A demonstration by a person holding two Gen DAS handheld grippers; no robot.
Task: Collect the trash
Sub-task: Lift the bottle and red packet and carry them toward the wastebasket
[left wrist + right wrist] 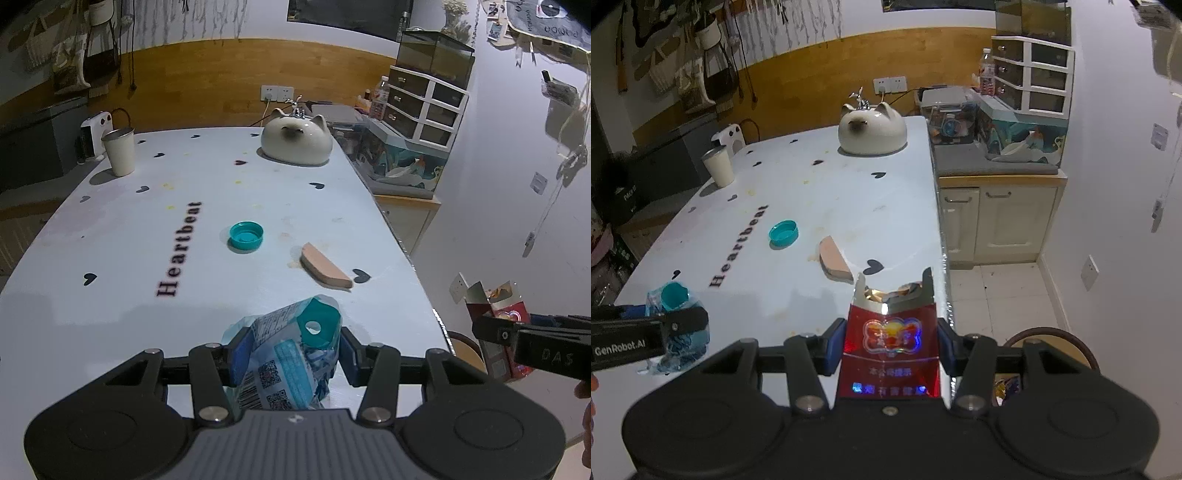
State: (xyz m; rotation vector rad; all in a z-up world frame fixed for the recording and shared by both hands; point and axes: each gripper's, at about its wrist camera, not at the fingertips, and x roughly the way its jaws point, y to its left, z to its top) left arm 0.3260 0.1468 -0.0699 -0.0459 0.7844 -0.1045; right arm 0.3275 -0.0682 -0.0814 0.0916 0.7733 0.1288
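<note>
My left gripper (290,354) is shut on a crushed clear plastic bottle (284,358) with a teal neck and blue label, held over the white table's near edge; it also shows in the right wrist view (677,325). My right gripper (890,347) is shut on an opened red cigarette pack (890,350), held at the table's right edge; the pack shows in the left wrist view (496,325). On the table (110,258) lie a teal bottle cap (246,236) (783,233) and a pink wedge-shaped sponge piece (325,270) (834,264).
A white cat-shaped ceramic (295,138) stands at the table's far end and a white cup (119,151) at the far left. A round bin rim (1049,347) sits on the tiled floor right of the table. A cabinet (997,218) with clutter stands beyond.
</note>
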